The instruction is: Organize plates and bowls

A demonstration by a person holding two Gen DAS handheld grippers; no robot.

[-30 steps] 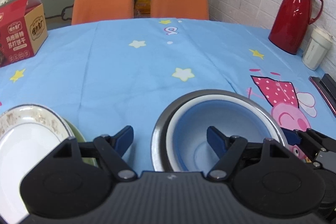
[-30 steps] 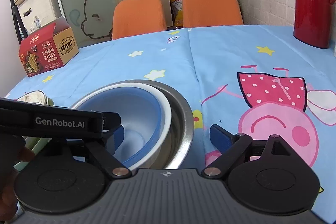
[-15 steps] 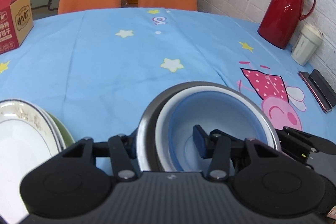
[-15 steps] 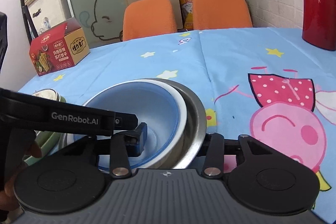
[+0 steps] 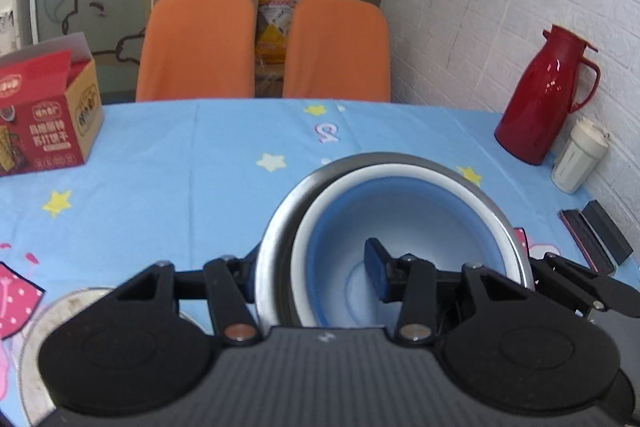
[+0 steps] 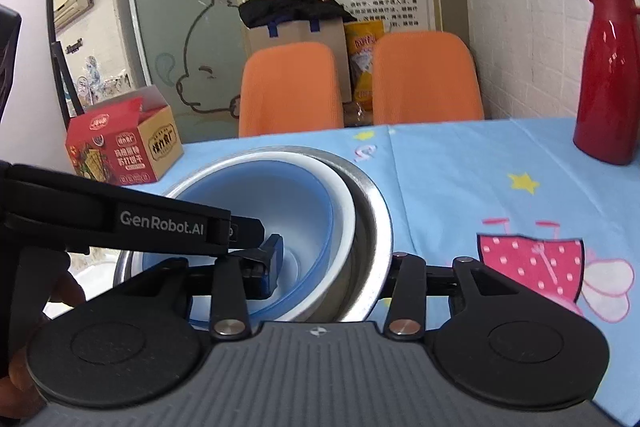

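Note:
A stack of nested bowls, a blue and white one [image 5: 404, 211] inside a steel bowl [image 5: 276, 227], is held up above the blue tablecloth. My left gripper [image 5: 316, 271] is shut on the stack's left rim, one finger inside, one outside. My right gripper [image 6: 332, 267] is shut on the stack's right rim; the bowls show in its view [image 6: 280, 195]. A stack of plates [image 5: 68, 303] lies low at the left, mostly hidden behind my left gripper.
A red snack box [image 5: 44, 115] stands at the far left. A red thermos [image 5: 544, 95], a white cup [image 5: 576, 155] and a dark case [image 5: 596, 235] are at the right by the wall. Two orange chairs [image 5: 264, 47] stand behind the table.
Both grippers closed on the bowl stack's rims, then lifted the stack off the table. The views tilted up and the plates dropped low in the left view.

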